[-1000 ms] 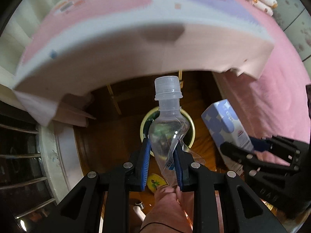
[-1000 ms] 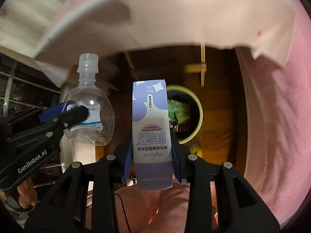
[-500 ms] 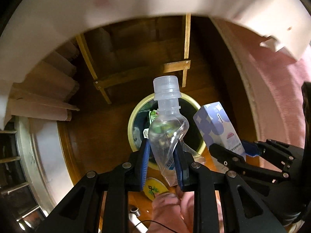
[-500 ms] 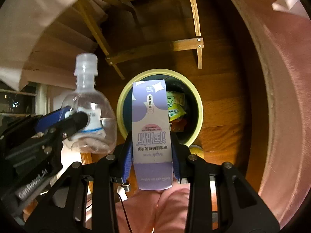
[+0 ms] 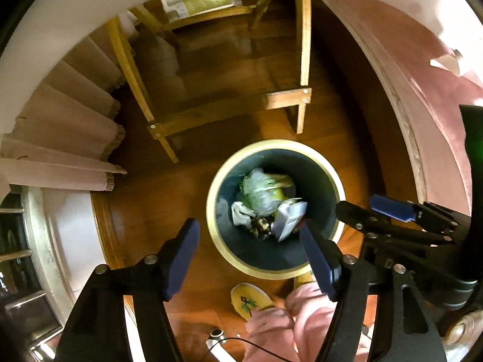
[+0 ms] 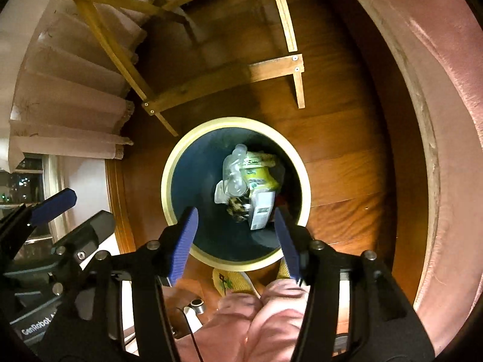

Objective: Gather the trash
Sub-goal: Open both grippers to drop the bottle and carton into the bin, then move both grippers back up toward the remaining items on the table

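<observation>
A round bin with a pale yellow rim (image 5: 211, 232) (image 6: 169, 199) stands on the wooden floor below both grippers. Inside it lie the clear plastic bottle (image 6: 234, 175) (image 5: 259, 193), the purple-and-white carton (image 6: 262, 208) (image 5: 288, 217) and yellow-green wrappers (image 6: 259, 178). My left gripper (image 5: 250, 241) hangs open above the bin's near left rim, nothing between its blue pads. My right gripper (image 6: 235, 232) is open too, over the bin's near side and empty. The right gripper (image 5: 389, 211) also shows at the right of the left wrist view.
A wooden frame with legs (image 5: 229, 111) (image 6: 223, 81) stands just beyond the bin. A pink bed cover (image 5: 437, 96) (image 6: 446, 120) hangs along the right. Pale curtains (image 5: 60, 138) fall at the left. A person's pink-trousered legs and yellow slipper (image 5: 250, 300) are near the bin.
Both grippers came down over the bin and opened. The bottle left the left gripper and the carton left the right one; both now lie in the bin.
</observation>
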Demonstrator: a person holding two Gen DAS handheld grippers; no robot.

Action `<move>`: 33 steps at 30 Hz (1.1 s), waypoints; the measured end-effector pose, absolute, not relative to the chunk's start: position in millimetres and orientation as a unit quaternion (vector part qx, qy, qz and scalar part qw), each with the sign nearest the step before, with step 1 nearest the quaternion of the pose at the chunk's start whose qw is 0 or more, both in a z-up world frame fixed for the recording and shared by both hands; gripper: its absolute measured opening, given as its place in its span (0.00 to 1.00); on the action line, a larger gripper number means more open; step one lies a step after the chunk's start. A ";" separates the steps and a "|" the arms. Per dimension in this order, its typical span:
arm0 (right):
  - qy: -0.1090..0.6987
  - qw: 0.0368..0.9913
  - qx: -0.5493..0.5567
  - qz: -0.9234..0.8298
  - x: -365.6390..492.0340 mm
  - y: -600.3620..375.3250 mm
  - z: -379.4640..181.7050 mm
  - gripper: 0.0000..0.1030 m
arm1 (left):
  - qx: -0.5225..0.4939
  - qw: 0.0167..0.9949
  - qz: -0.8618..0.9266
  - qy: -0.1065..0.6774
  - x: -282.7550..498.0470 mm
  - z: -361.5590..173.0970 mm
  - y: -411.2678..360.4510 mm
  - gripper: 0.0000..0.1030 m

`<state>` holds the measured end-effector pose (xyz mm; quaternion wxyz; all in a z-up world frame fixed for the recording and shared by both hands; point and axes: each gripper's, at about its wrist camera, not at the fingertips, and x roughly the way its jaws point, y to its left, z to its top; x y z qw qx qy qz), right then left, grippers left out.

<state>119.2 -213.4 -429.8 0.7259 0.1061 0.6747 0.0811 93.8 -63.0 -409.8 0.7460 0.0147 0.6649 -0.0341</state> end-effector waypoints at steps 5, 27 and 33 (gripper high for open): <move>0.672 0.730 0.097 0.078 120.8 -209.5 -403.5 0.51 | 0.022 0.759 -0.032 0.649 92.3 -386.5 -56.1 0.69; 0.611 0.776 0.088 0.128 71.0 -188.6 -161.1 0.52 | 0.039 0.814 -0.046 0.577 55.1 -116.9 -39.9 0.69; 0.571 0.805 0.072 0.143 60.6 -181.1 -83.2 0.52 | 0.042 0.832 -0.068 0.549 41.1 -43.2 -27.4 0.69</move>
